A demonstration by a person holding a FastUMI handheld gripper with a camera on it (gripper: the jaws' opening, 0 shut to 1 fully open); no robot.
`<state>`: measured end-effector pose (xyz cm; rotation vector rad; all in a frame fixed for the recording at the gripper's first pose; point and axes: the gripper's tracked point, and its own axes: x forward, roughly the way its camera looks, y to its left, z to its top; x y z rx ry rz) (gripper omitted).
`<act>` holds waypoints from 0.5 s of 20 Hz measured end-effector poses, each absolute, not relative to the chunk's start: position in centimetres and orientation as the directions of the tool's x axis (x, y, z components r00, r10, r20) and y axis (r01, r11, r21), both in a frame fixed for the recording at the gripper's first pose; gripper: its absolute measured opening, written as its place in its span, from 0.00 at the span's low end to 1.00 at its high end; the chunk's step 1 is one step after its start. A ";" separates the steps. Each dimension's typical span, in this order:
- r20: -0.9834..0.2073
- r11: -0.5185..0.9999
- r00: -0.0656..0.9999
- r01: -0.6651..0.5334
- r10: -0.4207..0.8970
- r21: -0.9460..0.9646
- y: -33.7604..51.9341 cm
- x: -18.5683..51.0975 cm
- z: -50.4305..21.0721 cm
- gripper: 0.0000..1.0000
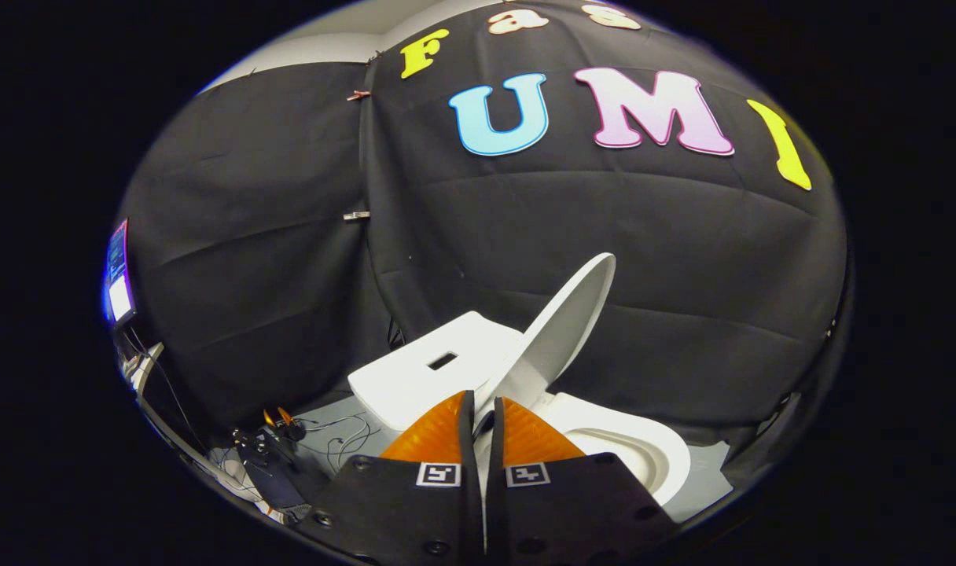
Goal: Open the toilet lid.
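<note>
Your claw (486,409) looks nearly clenched, its orange fingers (435,436) nipping the lower edge of the toilet lid (560,330), which stands raised and tilted above the bowl (643,452), beside the tank (423,369).

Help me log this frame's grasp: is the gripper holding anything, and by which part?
The gripper looks shut on the toilet lid, its orange fingers pinching the lid's edge between them. The lid stands raised and tilted over the toilet bowl.
</note>
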<state>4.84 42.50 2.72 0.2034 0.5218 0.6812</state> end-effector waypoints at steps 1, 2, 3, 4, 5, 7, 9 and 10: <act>-0.387 0.758 0.652 -0.556 0.652 0.340 43.2 4.9 3.1 0.06; -0.381 0.753 0.649 -0.566 0.658 0.335 43.9 5.0 3.4 0.06; -0.379 0.748 0.645 -0.578 0.663 0.326 44.8 5.1 3.8 0.07; -0.377 0.745 0.643 -0.589 0.667 0.314 45.5 5.2 4.0 0.06; -0.374 0.742 0.642 -0.601 0.669 0.297 46.4 5.3 4.3 0.06; -0.368 0.736 0.640 -0.625 0.674 0.261 48.0 5.5 4.8 0.06; -0.360 0.726 0.637 -0.648 0.682 0.229 50.0 5.3 5.4 0.06; -0.358 0.723 0.636 -0.656 0.684 0.217 50.7 5.4 5.6 0.06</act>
